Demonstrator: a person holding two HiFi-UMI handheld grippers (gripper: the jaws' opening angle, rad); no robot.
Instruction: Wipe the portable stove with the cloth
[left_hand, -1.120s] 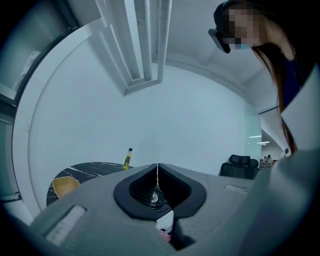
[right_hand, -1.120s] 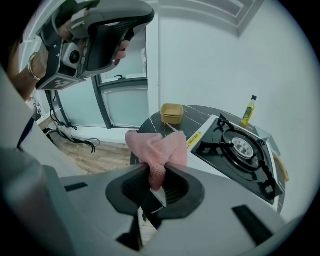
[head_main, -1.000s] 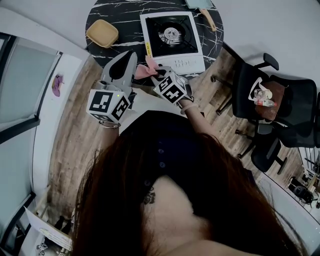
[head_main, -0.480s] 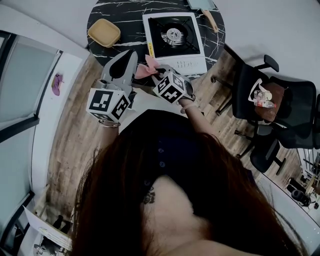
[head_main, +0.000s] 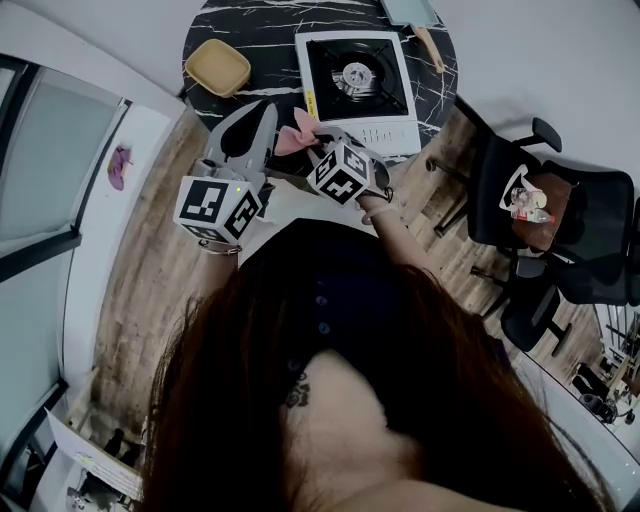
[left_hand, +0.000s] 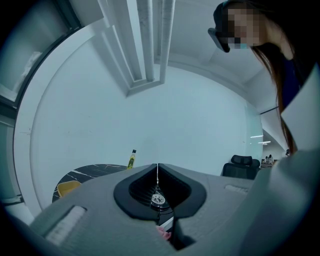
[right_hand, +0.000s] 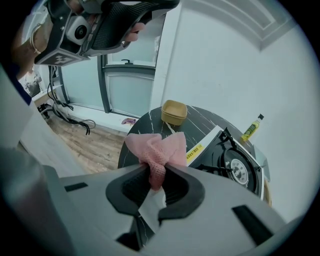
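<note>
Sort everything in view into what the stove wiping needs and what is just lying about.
For the job: pink cloth, pinched in the right gripper; portable stove on the table.

Lying about: yellow dish; yellow bottle; office chairs; left gripper, fingers shut on nothing.

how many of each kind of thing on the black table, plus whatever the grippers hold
portable stove: 1
yellow dish: 1
bottle: 1
teal board with wooden handle: 1
pink cloth, in the right hand-held gripper: 1
total: 5
</note>
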